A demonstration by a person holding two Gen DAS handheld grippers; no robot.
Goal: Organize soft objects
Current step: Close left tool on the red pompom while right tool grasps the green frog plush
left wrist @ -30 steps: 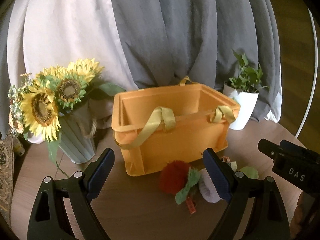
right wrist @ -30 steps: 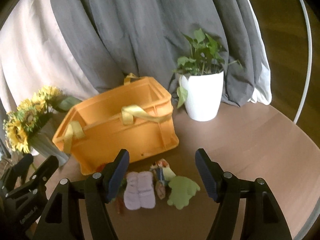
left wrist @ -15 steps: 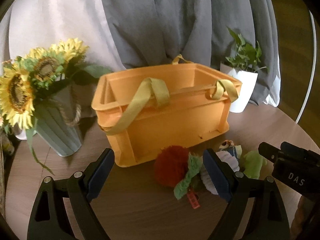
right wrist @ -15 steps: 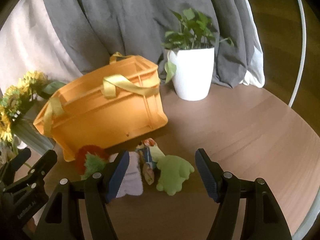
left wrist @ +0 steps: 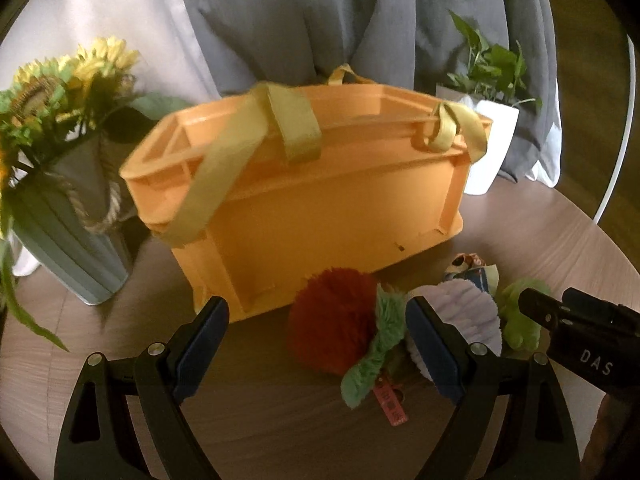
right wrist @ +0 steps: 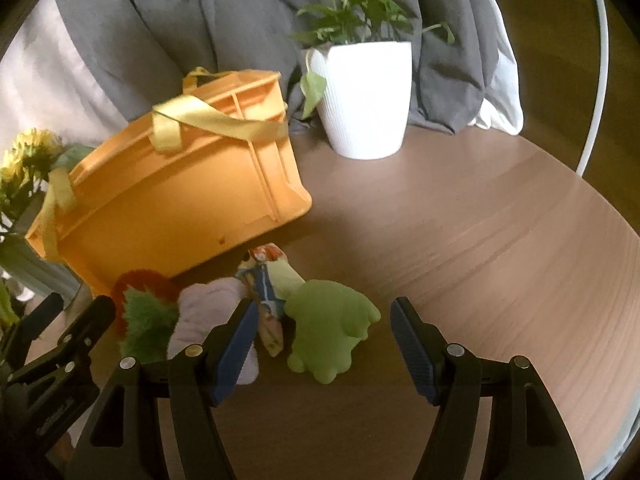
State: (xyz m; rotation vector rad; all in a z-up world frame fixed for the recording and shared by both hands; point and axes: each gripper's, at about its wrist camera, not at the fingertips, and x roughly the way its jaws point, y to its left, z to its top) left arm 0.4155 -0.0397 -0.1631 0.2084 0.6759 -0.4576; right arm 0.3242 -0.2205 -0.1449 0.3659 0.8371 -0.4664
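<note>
soft toys are found just ahead of both tongs, before the orange crate [left wrist: 328, 200]. left gripper [left wrist: 316, 344] and right gripper [right wrist: 322, 344] are held wide, empty. green plush [right wrist: 326, 330], apparently between right jaws, should be centred before closing.

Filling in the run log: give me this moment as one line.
left gripper: open, at red plush | right gripper: open, around green plush | orange basket: toys not yet inside

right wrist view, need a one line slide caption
Open right gripper poised over a green plush toy beside an orange crate on a round wooden table.
</note>
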